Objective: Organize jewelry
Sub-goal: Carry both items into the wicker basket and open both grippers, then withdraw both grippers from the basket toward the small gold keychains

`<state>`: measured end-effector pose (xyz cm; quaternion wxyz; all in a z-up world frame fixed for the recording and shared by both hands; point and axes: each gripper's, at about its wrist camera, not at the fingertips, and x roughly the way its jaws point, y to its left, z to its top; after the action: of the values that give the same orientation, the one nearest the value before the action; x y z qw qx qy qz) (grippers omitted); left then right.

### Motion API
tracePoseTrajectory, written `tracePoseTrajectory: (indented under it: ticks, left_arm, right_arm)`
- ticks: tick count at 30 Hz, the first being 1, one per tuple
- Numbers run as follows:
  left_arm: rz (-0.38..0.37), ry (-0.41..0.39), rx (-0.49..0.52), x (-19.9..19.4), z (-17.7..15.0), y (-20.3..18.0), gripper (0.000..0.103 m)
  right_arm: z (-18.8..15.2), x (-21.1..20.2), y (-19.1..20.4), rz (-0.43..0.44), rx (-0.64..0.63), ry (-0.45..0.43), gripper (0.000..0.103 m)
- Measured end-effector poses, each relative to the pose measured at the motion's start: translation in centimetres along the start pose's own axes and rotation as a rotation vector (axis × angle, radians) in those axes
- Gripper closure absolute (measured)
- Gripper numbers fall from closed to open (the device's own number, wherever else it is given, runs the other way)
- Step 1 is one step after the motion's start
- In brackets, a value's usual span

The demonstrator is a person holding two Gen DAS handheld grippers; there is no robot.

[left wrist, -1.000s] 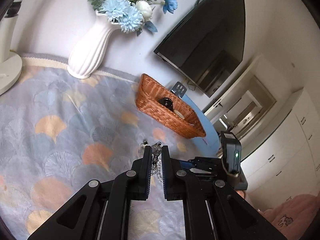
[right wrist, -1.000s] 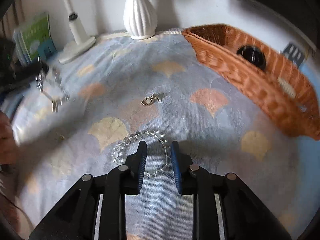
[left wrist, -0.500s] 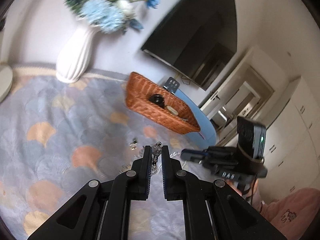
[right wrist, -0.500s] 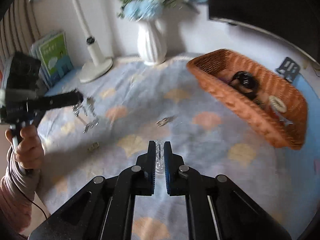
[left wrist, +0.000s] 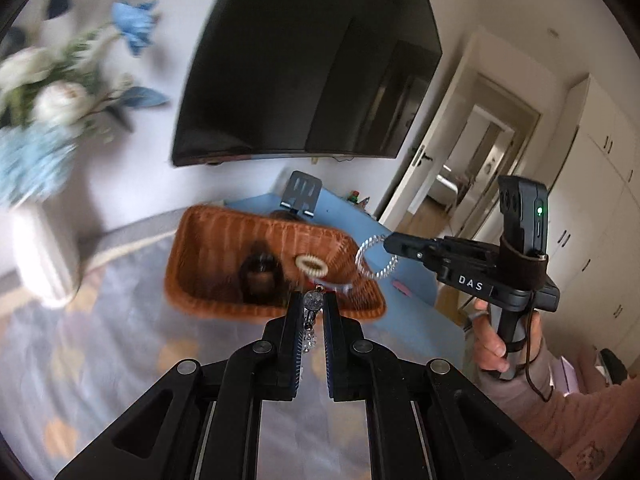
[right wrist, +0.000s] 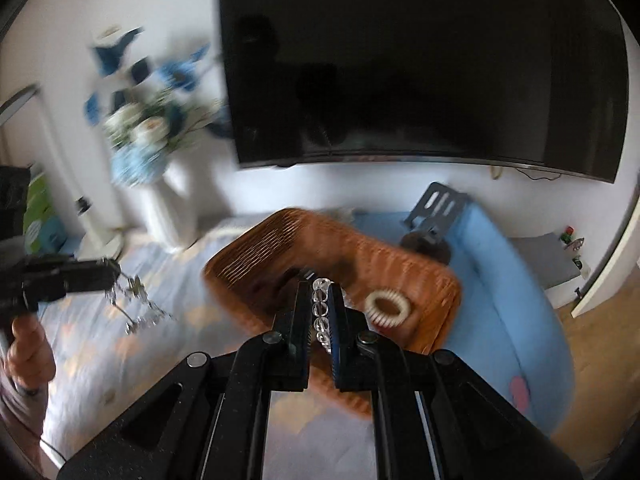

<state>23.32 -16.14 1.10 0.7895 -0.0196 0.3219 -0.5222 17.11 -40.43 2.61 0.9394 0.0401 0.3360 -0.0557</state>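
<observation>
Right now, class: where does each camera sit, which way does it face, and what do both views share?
Left wrist: on the left gripper, facing the wicker basket and television; shows its fingers pinching a beaded charm, plus the right gripper and hand.
Right wrist: on the right gripper, facing the basket; shows its fingers gripping a clear bead bracelet, plus the left gripper.
Shared: basket, television.

Basket (right wrist: pixel 432 280) sits on the cloth (right wrist: pixel 192 320), ahead of my grippers; vase (right wrist: pixel 168 208) to its left, TV (right wrist: pixel 420 60) on the wall behind, ring (right wrist: pixel 387 307) inside it.
</observation>
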Motion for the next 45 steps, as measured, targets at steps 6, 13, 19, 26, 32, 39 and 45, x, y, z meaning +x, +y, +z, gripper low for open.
tracePoseTrajectory:
  ticks: [6,13,19,26,32,39,45]
  left_arm:
    - [0.115,0.049,0.029,6.8,3.1,2.3,0.094]
    - [0.230,0.135,-0.007,14.3,4.1,6.2,0.094]
    - [0.298,0.170,-0.001,16.2,3.2,6.3,0.087]
    - [0.328,0.135,0.018,11.9,2.9,4.5,0.057]
    - [0.389,0.099,0.017,4.5,0.5,2.8,0.057]
    - [0.414,0.018,-0.039,-5.1,-4.7,1.9,0.047]
    - [0.453,0.033,-0.080,-9.3,-12.1,2.4,0.043]
  right_arm:
    - [1.1,7.2,-1.4,0.019,0.022,0.085,0.093]
    - [-0.4,13.1,-2.9,-0.003,0.071,0.191,0.093]
    - [-0.4,12.6,-4.8,0.023,0.136,0.191,0.088]
    - [-0.8,7.8,-4.0,0.037,0.133,0.143,0.069]
    - [-1.7,2.5,-0.3,0.115,0.082,0.098,0.069]
    - [-6.4,0.0,5.8,0.235,0.043,0.118,0.068]
    - [-12.5,2.8,9.6,0.260,0.058,0.204,0.065]
